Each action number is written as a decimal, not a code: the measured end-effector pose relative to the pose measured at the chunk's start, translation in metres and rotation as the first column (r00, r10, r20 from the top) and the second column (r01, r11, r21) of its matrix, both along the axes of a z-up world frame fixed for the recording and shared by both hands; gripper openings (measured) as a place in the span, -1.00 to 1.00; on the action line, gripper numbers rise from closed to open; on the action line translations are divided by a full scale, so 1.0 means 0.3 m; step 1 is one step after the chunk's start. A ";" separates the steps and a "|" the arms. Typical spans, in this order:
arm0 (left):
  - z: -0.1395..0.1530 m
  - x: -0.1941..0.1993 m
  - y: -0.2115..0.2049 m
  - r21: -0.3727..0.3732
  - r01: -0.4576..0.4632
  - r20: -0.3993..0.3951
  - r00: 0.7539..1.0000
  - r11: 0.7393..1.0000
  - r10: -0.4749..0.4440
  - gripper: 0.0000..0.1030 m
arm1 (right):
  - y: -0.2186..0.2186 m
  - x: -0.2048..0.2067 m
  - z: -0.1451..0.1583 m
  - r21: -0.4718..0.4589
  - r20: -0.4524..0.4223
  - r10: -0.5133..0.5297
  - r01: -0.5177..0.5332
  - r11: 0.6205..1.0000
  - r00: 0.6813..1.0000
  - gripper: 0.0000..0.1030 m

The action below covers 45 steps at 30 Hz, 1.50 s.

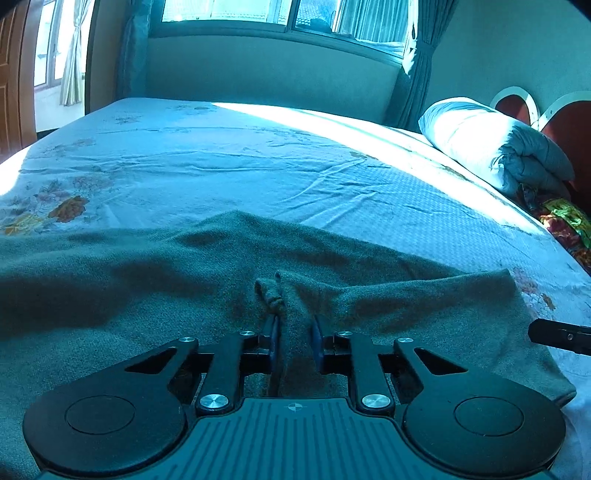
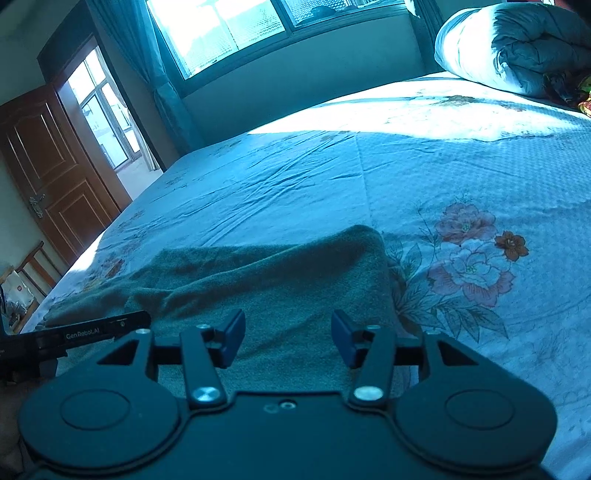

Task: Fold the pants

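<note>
**A:** Where did the dark grey-green knit pants (image 1: 147, 295) lie?

**B:** Spread across the near part of the bed, on the pale floral-print bedsheet (image 1: 221, 166). In the right wrist view, their rounded fabric edge (image 2: 354, 240) ended just beside a printed pink flower.

**A:** What was the state of the left black two-finger gripper (image 1: 294, 341)?

**B:** Its blue-padded fingers (image 1: 272, 339) were clamped on a raised ridge of the pants, which stood bunched between them.

**A:** And the right black two-finger gripper (image 2: 288, 338)?

**B:** Its fingers stood apart above the pants, with nothing between them; whether they touched the fabric could not be told.

**A:** What else appeared?

**B:** A rolled pale quilt (image 1: 491, 144) at the bed's far right, a curtained window (image 1: 280, 14) behind, and a brown wooden door (image 2: 51, 173).
</note>
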<state>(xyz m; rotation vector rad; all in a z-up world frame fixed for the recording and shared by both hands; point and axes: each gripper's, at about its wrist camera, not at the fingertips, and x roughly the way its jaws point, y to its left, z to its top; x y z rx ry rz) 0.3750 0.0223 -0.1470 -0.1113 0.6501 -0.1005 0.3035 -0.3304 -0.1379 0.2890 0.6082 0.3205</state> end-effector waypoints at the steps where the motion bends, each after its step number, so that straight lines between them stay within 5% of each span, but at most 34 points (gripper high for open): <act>1: -0.015 0.008 0.005 0.011 -0.004 -0.016 1.000 1.000 0.004 -0.64 | -0.003 0.001 -0.007 -0.003 0.004 0.000 0.000 1.000 1.000 0.00; 4: -0.054 0.023 0.025 -0.007 -0.002 -0.032 0.999 1.000 0.002 -0.63 | 0.015 0.040 -0.074 -0.082 -0.101 0.021 -0.030 0.996 0.995 -0.01; 9: 0.037 -0.059 0.060 0.003 -0.022 0.015 1.000 1.000 0.022 -0.63 | 0.037 -0.066 0.016 -0.095 0.042 0.060 -0.056 0.994 0.997 -0.02; 11: 0.048 -0.118 0.057 0.007 -0.009 0.015 1.000 1.000 0.009 -0.63 | 0.084 -0.093 0.011 -0.116 0.068 0.108 -0.100 0.988 0.992 0.16; 15: -0.046 -0.167 0.018 0.103 0.040 -0.007 0.999 0.994 -0.040 -0.52 | 0.215 -0.071 -0.094 -0.319 0.007 0.109 -0.102 0.942 0.994 0.36; 17: -0.005 -0.179 0.075 0.023 0.010 -0.011 1.000 1.000 -0.010 -0.50 | 0.225 -0.092 -0.038 -0.307 0.013 0.099 -0.090 0.948 0.995 0.22; 21: 0.079 -0.274 0.238 0.009 -0.100 0.067 0.993 0.995 0.099 -0.49 | 0.205 -0.185 0.048 -0.220 0.101 0.140 -0.115 0.969 0.985 0.30; 28: 0.013 -0.455 0.606 -0.105 -0.331 -0.003 0.943 0.938 0.333 -0.47 | 0.244 -0.247 0.030 -0.134 0.100 0.137 -0.123 0.983 0.986 0.30; 34: -0.077 -0.442 0.759 -0.214 -0.395 -0.067 0.918 0.893 0.390 -0.41 | 0.377 -0.251 0.037 -0.190 0.108 0.151 -0.129 0.973 0.983 0.32; 36: -0.097 -0.423 0.794 -0.242 -0.414 -0.082 0.910 0.878 0.407 -0.09 | 0.419 -0.250 0.045 -0.202 0.120 0.139 -0.113 0.973 0.983 0.36; 45: -0.213 -0.314 0.957 -0.401 -0.336 -0.033 0.935 0.852 0.353 0.34 | 0.588 -0.211 0.036 -0.229 0.124 0.117 -0.086 0.970 0.985 0.38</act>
